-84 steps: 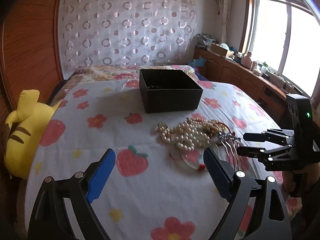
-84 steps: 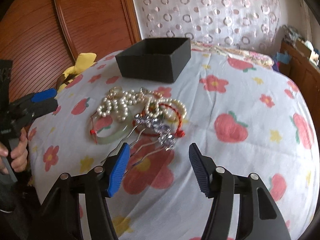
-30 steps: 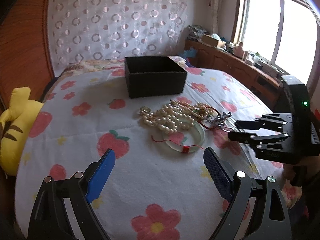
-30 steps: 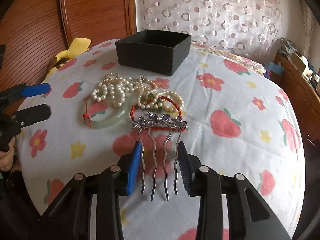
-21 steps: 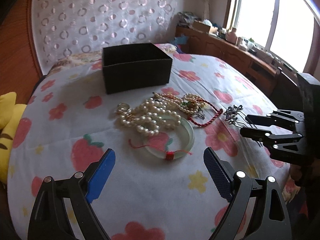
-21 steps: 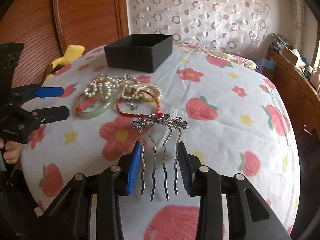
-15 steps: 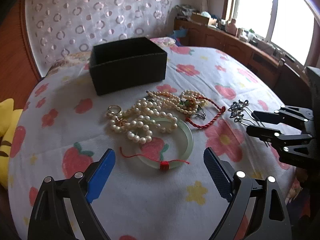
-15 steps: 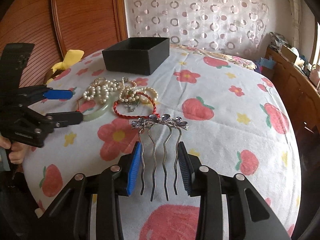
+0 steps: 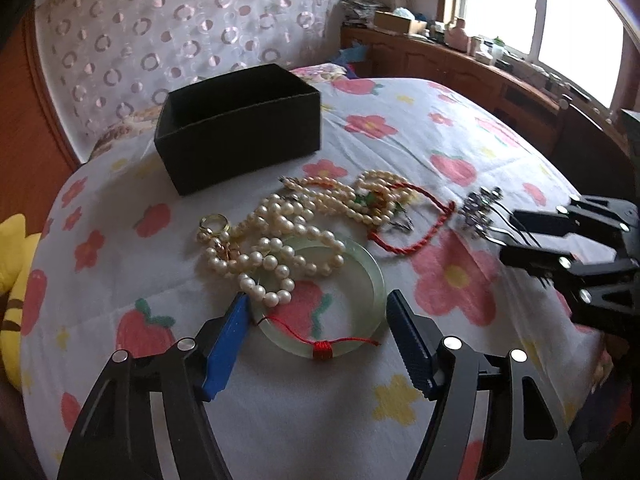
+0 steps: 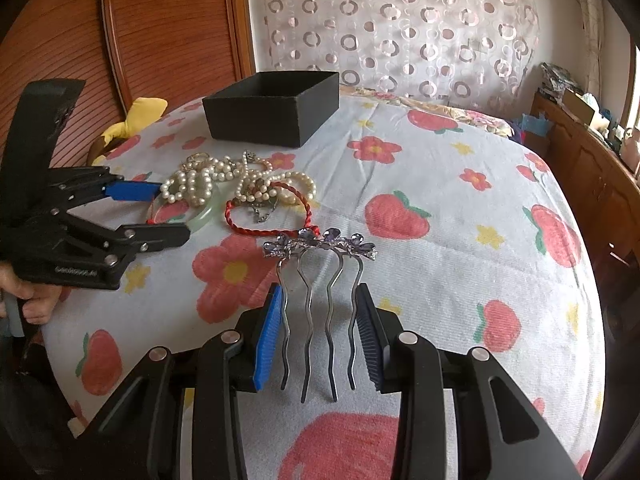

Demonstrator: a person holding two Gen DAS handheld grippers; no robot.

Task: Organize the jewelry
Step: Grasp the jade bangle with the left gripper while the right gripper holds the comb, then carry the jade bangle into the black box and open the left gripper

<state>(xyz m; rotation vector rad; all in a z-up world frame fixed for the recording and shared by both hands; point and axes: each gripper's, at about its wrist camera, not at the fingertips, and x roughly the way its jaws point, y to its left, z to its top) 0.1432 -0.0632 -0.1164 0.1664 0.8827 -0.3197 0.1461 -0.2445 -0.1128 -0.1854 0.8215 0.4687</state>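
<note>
Closest in, the right gripper [image 10: 318, 332] has its jaws pinched narrow on the prongs of a hair comb [image 10: 320, 280], whose jewelled top points away from it above the bedspread [image 10: 460, 200]. To its left the left gripper [image 9: 318, 334] is spread wide, its two pads either side of a pale green bangle [image 9: 362, 276] tied with red thread. Just past that bangle lie pearl necklaces [image 9: 280, 236], a gold ring [image 9: 214, 224] and a red cord bracelet [image 9: 420, 224], all tangled together. Farther ahead of both grippers sits a black open box [image 9: 240, 128].
</note>
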